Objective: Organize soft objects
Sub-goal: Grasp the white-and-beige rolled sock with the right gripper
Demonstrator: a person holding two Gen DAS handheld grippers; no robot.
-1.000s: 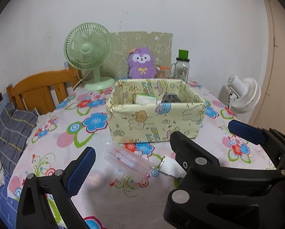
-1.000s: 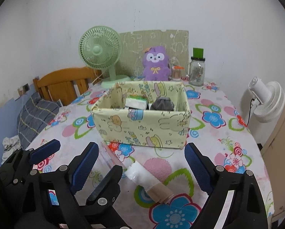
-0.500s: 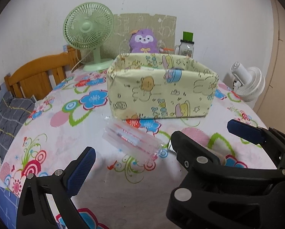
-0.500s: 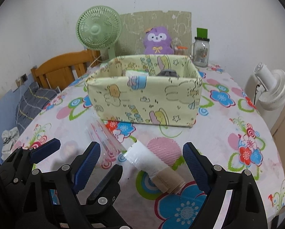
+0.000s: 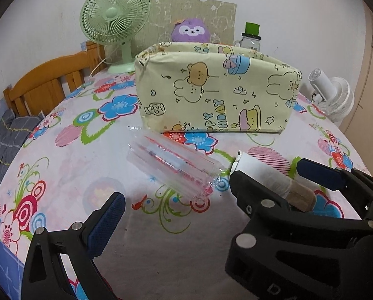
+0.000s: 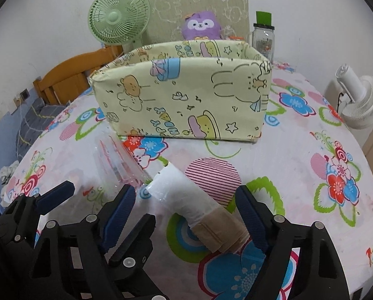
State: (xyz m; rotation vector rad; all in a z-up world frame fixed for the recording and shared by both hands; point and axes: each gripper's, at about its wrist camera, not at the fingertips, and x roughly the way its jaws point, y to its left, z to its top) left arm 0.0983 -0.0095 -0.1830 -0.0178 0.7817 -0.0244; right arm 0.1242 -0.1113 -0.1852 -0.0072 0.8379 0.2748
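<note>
So the right claw is straddling the white roll on the flowery tabletop, jaws closing in but pads not touching yet. Left claw gapes wide around the clear plastic pack, just before the yellow fabric box.

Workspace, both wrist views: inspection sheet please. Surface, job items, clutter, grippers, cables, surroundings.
Surface: floral tablecloth, flat.
Job's things: white-and-tan roll and clear plastic pack lie in front of the yellow fabric bin; bin contents hidden.
Clutter: purple plush, glass jar, green fan behind the bin.
Grippers: right gripper straddles the roll, jaws just been closing, pads not touching; left gripper open near the pack.
Cables: green fan's cord; white fan's black cord.
Surroundings: wooden chair, white fan, wall.
</note>
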